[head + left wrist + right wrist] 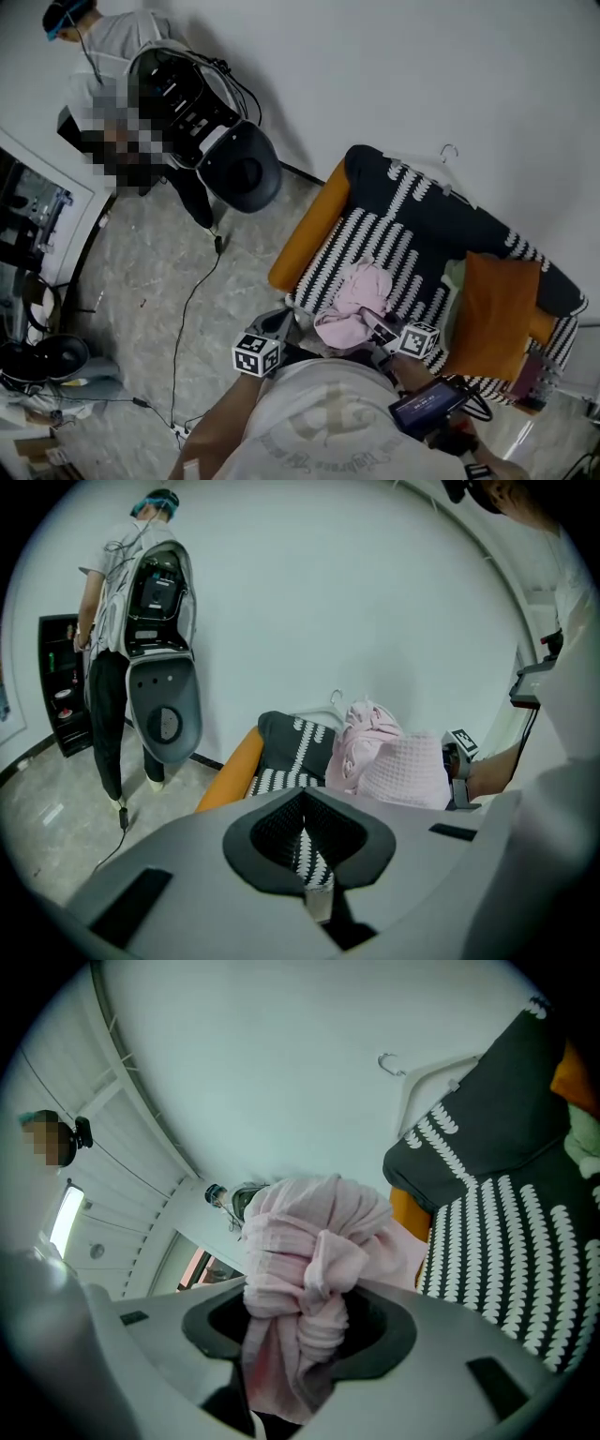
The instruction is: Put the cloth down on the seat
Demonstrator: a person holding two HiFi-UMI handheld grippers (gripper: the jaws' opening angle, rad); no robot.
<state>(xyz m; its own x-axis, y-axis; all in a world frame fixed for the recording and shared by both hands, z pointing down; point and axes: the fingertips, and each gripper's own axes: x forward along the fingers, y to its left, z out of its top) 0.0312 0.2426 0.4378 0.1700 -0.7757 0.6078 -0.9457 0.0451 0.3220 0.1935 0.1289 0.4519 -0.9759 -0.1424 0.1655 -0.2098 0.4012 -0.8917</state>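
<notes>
Right gripper view: right tool (300,1312) clamped on cloth (309,1232) beside striped chair (506,1232); left tool (302,841) closed; orange cushion (492,314) on seat (370,246).

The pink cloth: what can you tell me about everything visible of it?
The pink cloth looks soft, ribbed and waffle-textured, and is bunched into a twisted, knotted wad. The right tongs clamp one end, so its folds bulge out beyond them. It hangs over the front of the black-and-white striped seat, not yet laid down.
</notes>
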